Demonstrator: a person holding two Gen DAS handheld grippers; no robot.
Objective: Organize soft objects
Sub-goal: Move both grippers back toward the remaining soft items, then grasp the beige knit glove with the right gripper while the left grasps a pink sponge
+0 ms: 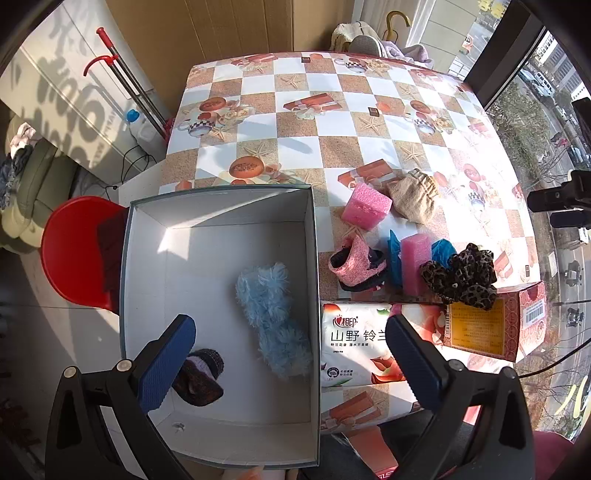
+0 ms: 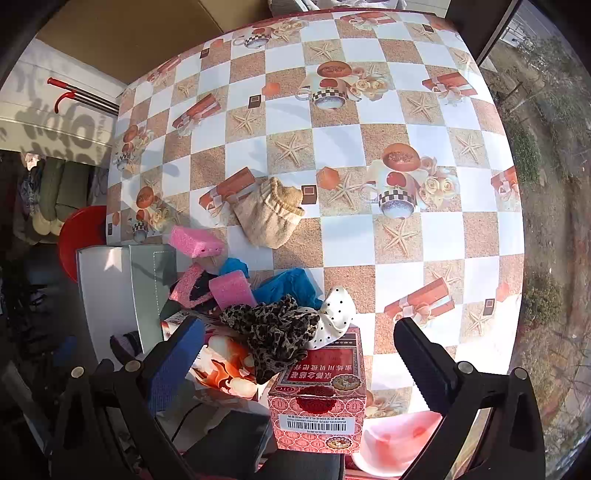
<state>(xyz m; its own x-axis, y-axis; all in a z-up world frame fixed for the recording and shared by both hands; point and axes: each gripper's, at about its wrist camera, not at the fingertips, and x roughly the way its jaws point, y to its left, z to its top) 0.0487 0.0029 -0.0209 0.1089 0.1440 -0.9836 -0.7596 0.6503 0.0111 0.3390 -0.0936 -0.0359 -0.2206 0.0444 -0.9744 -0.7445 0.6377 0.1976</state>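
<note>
A desk (image 1: 332,122) covered in a checked cloth printed with starfish and cups is seen. A red chair (image 1: 70,251) is placed at its left edge. A red-handled trolley (image 1: 125,85) is leaned against white cabinets (image 1: 55,92). An umbrella handle (image 1: 397,18) is visible beyond the far edge.

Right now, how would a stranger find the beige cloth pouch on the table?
Start at the grey box and look right, past its far corner. Beyond the nearest pink sponge lies the beige pouch. It is the only sand-coloured item, with a gathered opening.
</note>
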